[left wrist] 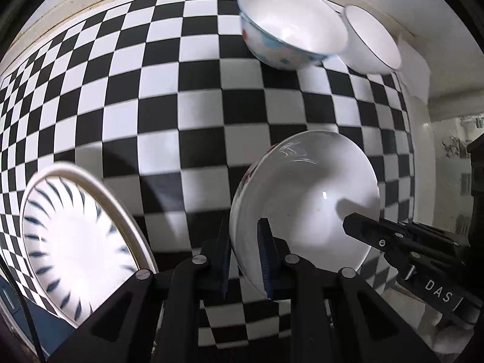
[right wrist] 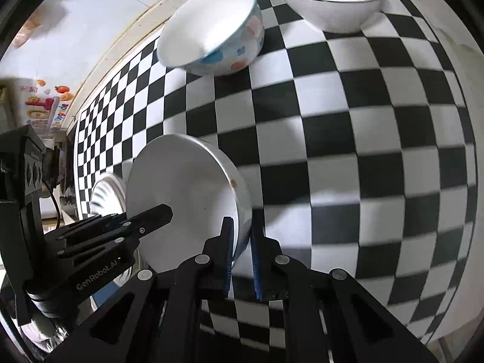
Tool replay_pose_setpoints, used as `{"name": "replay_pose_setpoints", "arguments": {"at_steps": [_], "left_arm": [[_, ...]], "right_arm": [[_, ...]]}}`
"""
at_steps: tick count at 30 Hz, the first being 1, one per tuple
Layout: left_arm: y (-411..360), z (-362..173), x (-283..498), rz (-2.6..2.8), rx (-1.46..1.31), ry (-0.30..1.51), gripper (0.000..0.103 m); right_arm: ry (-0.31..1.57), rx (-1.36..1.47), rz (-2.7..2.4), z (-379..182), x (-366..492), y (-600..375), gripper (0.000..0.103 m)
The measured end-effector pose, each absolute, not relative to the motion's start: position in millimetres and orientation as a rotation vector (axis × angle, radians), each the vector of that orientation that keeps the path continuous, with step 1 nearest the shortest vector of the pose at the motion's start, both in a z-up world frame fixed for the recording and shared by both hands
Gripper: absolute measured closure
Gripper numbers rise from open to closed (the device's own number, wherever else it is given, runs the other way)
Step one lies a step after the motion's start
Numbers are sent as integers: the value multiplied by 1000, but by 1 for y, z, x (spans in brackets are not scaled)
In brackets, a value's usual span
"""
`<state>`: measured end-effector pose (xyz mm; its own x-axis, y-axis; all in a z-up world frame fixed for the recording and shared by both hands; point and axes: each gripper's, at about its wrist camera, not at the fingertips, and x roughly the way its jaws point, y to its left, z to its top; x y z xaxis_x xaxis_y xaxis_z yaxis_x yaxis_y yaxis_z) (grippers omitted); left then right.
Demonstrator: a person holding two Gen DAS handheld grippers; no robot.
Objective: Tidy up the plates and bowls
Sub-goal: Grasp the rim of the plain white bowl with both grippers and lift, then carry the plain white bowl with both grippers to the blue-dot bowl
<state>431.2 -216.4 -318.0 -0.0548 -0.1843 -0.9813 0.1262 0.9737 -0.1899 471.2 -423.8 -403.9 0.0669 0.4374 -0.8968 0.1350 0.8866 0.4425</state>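
Currently both grippers clamped one white bowl [left wrist: 305, 199]: left gripper [left wrist: 245, 257] pinched near rim, right gripper [right wrist: 242, 254] pinched opposite rim. Step judged: two-handed lift. Next: raise evenly, stack with bowls beyond jaws.

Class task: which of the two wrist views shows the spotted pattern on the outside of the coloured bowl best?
The right wrist view. There the spotted bowl turns its outer wall toward the camera, so blue and orange spots show clearly. In the left wrist view, the same bowl shows mostly its white inside; only a blurred strip of pattern is visible.
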Motion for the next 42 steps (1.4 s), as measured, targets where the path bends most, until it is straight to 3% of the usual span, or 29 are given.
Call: {"name": "replay_pose_setpoints", "arguments": {"at_steps": [11, 34, 42], "left_arm": [[-234, -334, 409, -275, -34, 1650, 88], [-246, -361, 393, -288, 16, 1731, 88], [-233, -311, 390, -217, 92, 1622, 84]], "right_arm": [[1530, 440, 230, -401, 428, -434, 90], [1597, 408, 195, -415, 425, -432, 90], [1631, 437, 185, -408, 428, -448, 88]]}}
